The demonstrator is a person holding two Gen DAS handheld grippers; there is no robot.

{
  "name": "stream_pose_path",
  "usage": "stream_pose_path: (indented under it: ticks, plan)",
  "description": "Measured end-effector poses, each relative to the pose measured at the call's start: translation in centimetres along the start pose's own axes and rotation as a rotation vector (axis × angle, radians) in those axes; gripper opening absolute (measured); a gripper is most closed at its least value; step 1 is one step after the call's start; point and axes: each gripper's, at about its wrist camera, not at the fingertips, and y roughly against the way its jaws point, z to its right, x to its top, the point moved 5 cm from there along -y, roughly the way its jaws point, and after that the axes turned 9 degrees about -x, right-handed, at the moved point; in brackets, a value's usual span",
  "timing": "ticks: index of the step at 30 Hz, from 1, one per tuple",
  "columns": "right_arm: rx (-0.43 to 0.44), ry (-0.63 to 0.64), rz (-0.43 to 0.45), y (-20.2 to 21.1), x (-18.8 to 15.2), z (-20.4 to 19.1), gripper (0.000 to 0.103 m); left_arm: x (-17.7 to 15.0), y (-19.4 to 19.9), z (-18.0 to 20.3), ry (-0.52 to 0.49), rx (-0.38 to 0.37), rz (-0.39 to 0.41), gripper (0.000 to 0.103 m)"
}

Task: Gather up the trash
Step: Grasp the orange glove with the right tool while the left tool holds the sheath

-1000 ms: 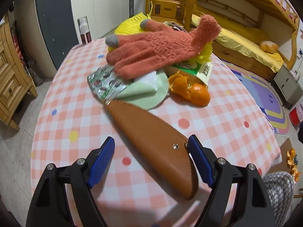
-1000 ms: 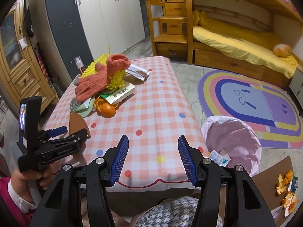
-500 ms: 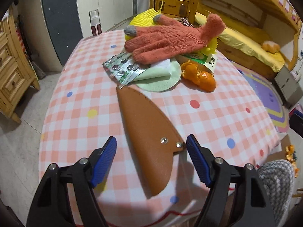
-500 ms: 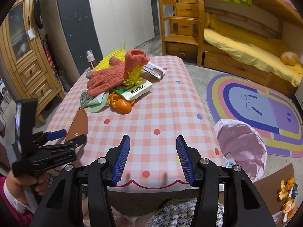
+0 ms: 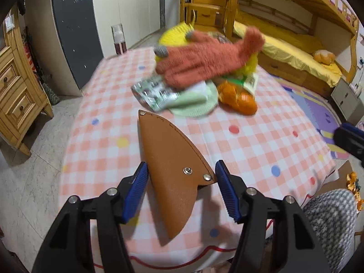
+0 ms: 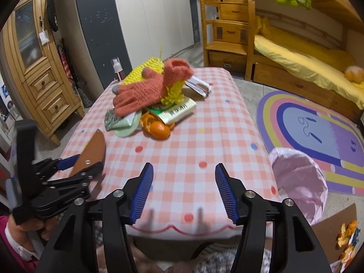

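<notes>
The orange glove (image 5: 204, 61) was motion-blurred and covered the litter beneath. The left gripper (image 5: 180, 191) was closing around the brown sheath (image 5: 173, 163); the right gripper (image 6: 184, 191) was opening, empty, over the checked tablecloth (image 6: 204, 136)

A home, seemingly a child's bedroom: a wooden bunk bed (image 6: 302, 52) with yellow bedding stands at the far right, its drawer steps (image 6: 227, 29) beside it. A rainbow rug (image 6: 318, 127) covers the floor, white wardrobe doors (image 6: 159, 11) line the far wall, and a checked cloth covers the worktop (image 6: 204, 147).

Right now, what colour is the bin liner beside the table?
Pale pink bin liner, clearest in the right wrist view.
</notes>
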Motion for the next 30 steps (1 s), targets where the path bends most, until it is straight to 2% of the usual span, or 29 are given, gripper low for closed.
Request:
stream_pose_path:
  ticks: [4, 6, 7, 8, 10, 12, 16, 21, 22, 25, 28, 30]
  plan:
    - [0.011, 0.028, 0.013, -1.3, 2.3, -1.1, 0.059, 2.3, 2.1, -0.9, 0.000, 0.001, 0.043, 0.059]
    - [0.011, 0.041, 0.021, -2.3, 3.9, -1.7, 0.055, 3.6, 2.5, -1.5, 0.002, 0.004, 0.057, 0.059]
    - [0.011, 0.045, 0.027, -2.8, 4.7, -2.0, 0.047, 4.5, 2.7, -1.9, 0.007, 0.003, 0.067, 0.059]
    - [0.004, 0.050, 0.034, -3.4, 5.7, -2.2, 0.043, 5.3, 2.8, -2.4, 0.009, 0.010, 0.077, 0.059]
    - [-0.007, 0.055, 0.047, -4.3, 7.4, -2.6, 0.043, 6.6, 2.6, -3.2, 0.007, 0.023, 0.095, 0.059]
    - [-0.016, 0.058, 0.063, -5.2, 9.1, -2.8, 0.044, 7.9, 2.4, -3.9, 0.004, 0.034, 0.110, 0.059]
    - [-0.065, 0.060, 0.035, -7.7, 11.4, -3.1, 0.064, 8.8, 1.7, -5.0, 0.013, 0.038, 0.113, 0.059]
    - [-0.103, 0.011, -0.009, -9.8, 12.7, -3.1, 0.064, 8.6, 0.8, -5.4, 0.018, 0.024, 0.094, 0.059]
    - [-0.120, 0.011, -0.016, -10.1, 12.9, -3.1, 0.061, 8.4, 0.7, -5.4, 0.019, 0.022, 0.090, 0.059]
    - [-0.142, 0.003, -0.041, -10.5, 13.3, -3.0, 0.029, 8.0, 0.9, -5.9, 0.027, 0.023, 0.084, 0.059]
    - [-0.138, 0.012, -0.036, -9.7, 13.4, -3.3, 0.018, 8.0, 1.9, -6.3, 0.034, 0.024, 0.094, 0.059]
    - [-0.113, 0.032, -0.020, -8.6, 13.6, -3.7, 0.016, 8.4, 2.9, -6.2, 0.026, 0.028, 0.111, 0.059]
